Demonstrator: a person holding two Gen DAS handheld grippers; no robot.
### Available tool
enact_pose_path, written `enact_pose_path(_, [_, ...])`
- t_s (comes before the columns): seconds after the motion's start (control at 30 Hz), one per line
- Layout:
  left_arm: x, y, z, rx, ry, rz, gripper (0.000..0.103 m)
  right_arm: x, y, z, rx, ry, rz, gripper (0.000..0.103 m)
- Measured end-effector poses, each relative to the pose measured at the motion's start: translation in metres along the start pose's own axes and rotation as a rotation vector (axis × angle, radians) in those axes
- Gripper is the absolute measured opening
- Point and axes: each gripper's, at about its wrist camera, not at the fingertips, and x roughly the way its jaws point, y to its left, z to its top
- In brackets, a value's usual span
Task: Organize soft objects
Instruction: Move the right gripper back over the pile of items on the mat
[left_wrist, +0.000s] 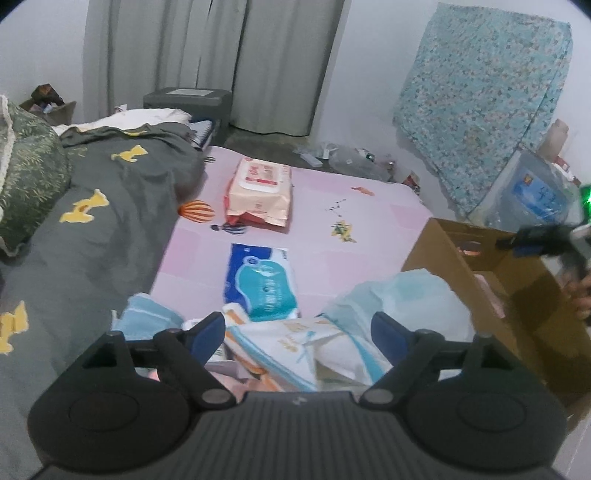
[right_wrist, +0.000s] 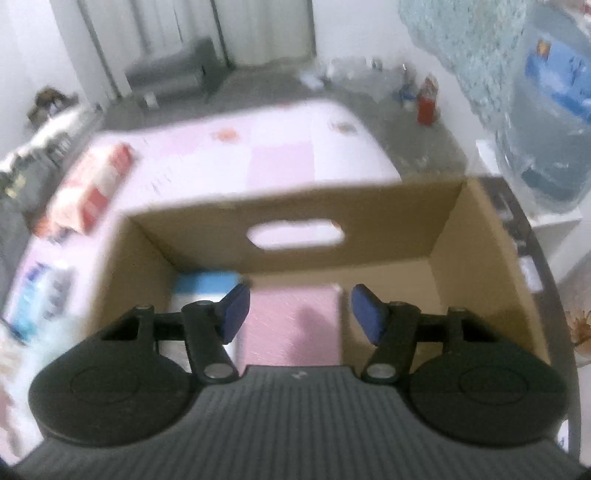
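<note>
My left gripper (left_wrist: 297, 328) is open wide, low over a heap of soft things at the near edge of the pink bed sheet (left_wrist: 332, 229). A white pack with orange and blue stripes (left_wrist: 288, 347) lies between its blue pads, untouched. A light blue towel (left_wrist: 147, 317) lies left of it and a white and pale blue bundle (left_wrist: 399, 291) right of it. Further off lie a blue tissue pack (left_wrist: 258, 284) and an orange wipes pack (left_wrist: 258, 192). My right gripper (right_wrist: 299, 310) hangs open and empty above the cardboard box (right_wrist: 207, 236), which holds a pink pack (right_wrist: 291, 332) and a blue-topped pack (right_wrist: 203, 286).
The cardboard box (left_wrist: 461, 266) stands on the bed's right side, with a hand (left_wrist: 583, 299) beside it. A grey duvet with yellow shapes (left_wrist: 92, 221) and a green pillow (left_wrist: 26, 184) fill the left. A large water bottle (left_wrist: 535, 192) and floor clutter (left_wrist: 351, 155) lie beyond.
</note>
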Motion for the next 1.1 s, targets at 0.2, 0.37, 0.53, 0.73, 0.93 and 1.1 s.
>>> enact_pose_path(0.2, [-0.013,0.028,0.016,-0.026,-0.030,0.036,0.087,-0.042,0.076,0.019,-0.036,-0.066,0.197,0.071])
enact_pose_path(0.37, [-0.028,0.050,0.009,-0.066,-0.064,0.039,0.088,-0.031,0.152,0.016,-0.061,0.059,0.399,0.074])
enact_pose_path(0.53, [-0.033,0.056,-0.013,-0.079,-0.049,-0.015,0.088,0.005,0.210,-0.004,-0.035,0.272,0.529,0.074])
enact_pose_path(0.73, [-0.024,0.043,-0.030,-0.007,-0.007,-0.061,0.083,0.037,0.242,-0.039,0.056,0.467,0.573,0.074])
enact_pose_path(0.93, [-0.004,0.022,-0.032,0.059,0.036,-0.105,0.059,0.041,0.243,-0.049,0.126,0.477,0.593,0.071])
enact_pose_path(1.1, [0.008,0.013,-0.039,0.050,0.103,-0.124,0.045,0.040,0.258,-0.042,0.116,0.446,0.703,0.064])
